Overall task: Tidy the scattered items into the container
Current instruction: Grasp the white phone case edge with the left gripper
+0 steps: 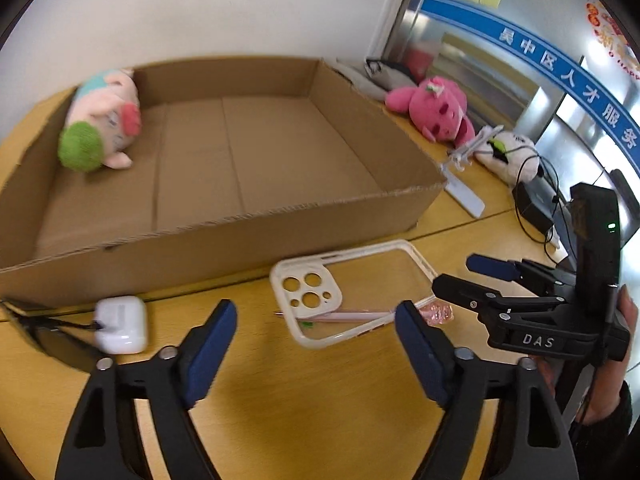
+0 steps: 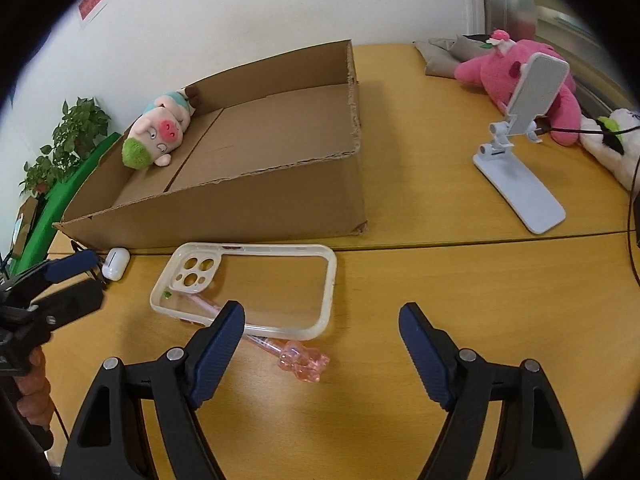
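A clear phone case (image 1: 308, 288) (image 2: 192, 268) lies flat on the wooden table in front of the open cardboard box (image 1: 200, 256) (image 2: 240, 208). A pink pen (image 1: 352, 316) (image 2: 304, 362) lies partly under the case. To the left sits a white earbuds case (image 1: 120, 324) (image 2: 116, 263). A pig plush (image 1: 104, 120) (image 2: 160, 132) lies inside the box at its left end. My left gripper (image 1: 316, 310) (image 2: 91, 274) hovers open over the phone case. My right gripper (image 2: 322, 311) (image 1: 460, 274) hovers open over the case's near right edge and the pen. Neither grips anything.
Dark sunglasses (image 1: 52, 340) lie left of the earbuds case. Right of the box are a white phone stand (image 2: 520, 160), a pink plush (image 2: 500, 72), a white plush (image 2: 616, 152) and a black device with cables (image 1: 534, 204). A potted plant (image 2: 68, 136) stands far left.
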